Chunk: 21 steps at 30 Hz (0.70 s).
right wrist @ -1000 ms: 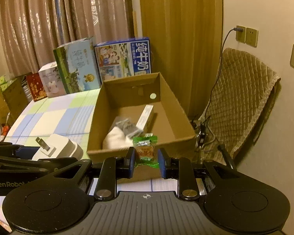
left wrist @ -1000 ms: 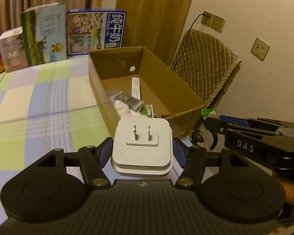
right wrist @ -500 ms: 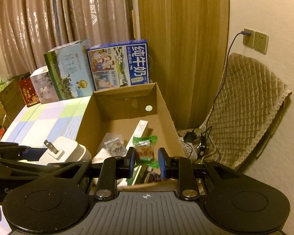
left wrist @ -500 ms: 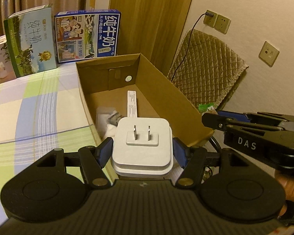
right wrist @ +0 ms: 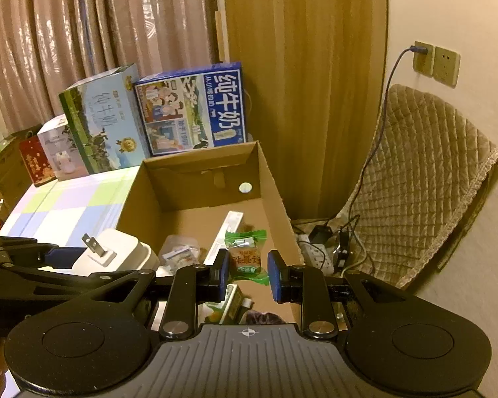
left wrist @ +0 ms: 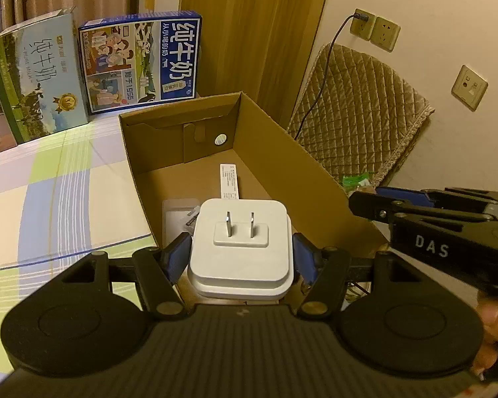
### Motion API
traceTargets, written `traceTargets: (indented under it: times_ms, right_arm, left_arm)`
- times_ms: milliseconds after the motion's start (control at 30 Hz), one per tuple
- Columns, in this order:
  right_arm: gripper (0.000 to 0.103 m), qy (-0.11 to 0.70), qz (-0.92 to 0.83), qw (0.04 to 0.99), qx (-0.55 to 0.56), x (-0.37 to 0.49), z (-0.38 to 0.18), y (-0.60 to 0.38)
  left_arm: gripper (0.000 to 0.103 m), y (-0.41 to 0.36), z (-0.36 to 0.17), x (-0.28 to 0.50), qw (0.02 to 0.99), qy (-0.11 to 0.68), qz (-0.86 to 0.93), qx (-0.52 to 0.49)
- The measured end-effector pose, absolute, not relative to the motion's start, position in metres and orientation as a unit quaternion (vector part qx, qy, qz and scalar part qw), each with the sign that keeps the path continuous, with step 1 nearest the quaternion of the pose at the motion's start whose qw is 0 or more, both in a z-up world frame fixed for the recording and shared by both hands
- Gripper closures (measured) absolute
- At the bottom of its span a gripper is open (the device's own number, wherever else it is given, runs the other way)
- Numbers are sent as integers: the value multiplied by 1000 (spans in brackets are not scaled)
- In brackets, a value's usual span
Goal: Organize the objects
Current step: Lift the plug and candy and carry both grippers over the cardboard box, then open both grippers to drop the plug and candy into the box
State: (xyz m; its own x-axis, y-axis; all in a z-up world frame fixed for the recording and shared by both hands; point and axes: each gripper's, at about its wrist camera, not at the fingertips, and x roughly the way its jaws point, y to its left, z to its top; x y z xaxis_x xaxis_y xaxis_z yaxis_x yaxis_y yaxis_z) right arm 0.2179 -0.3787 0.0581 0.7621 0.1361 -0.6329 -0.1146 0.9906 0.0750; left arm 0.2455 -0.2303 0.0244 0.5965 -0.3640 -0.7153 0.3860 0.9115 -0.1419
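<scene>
My left gripper (left wrist: 239,257) is shut on a white plug adapter (left wrist: 240,245) with two prongs facing forward, held over the near end of the open cardboard box (left wrist: 282,165). The adapter also shows in the right wrist view (right wrist: 112,253). My right gripper (right wrist: 248,270) holds a green-wrapped candy (right wrist: 245,257) between its blue pads over the same box (right wrist: 275,199); a small gap shows at the right pad. Inside the box lie a long white strip box (left wrist: 229,182) and a clear packet (right wrist: 179,252).
Two milk cartons (right wrist: 192,109) (right wrist: 99,122) stand behind the box on the checked tablecloth (left wrist: 49,182). A quilted chair (right wrist: 424,172), a wall socket with a cable (right wrist: 421,56) and a power strip (right wrist: 315,255) on the floor are to the right.
Both grippers have moved forward over the box with their loads. The candy and adapter now hang above the box interior instead of before its near wall.
</scene>
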Motion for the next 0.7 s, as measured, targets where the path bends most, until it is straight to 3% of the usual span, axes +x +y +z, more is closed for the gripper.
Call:
traceTargets:
  times_ms: [100, 167, 200, 700]
  right_arm:
    - [81, 340, 65, 938, 15, 221, 57, -380]
    - [81, 341, 63, 938, 15, 221, 57, -380]
    - [81, 341, 63, 938, 15, 222, 57, -380]
    - [80, 351, 99, 930, 38, 229, 51, -367]
  left_arm:
    - [42, -232, 21, 253, 892, 399, -211, 19]
    - [34, -234, 18, 258, 891, 399, -214, 20]
    - [24, -233, 18, 261, 892, 398, -213, 20]
    - [14, -184, 29, 248, 908, 381, -173, -3]
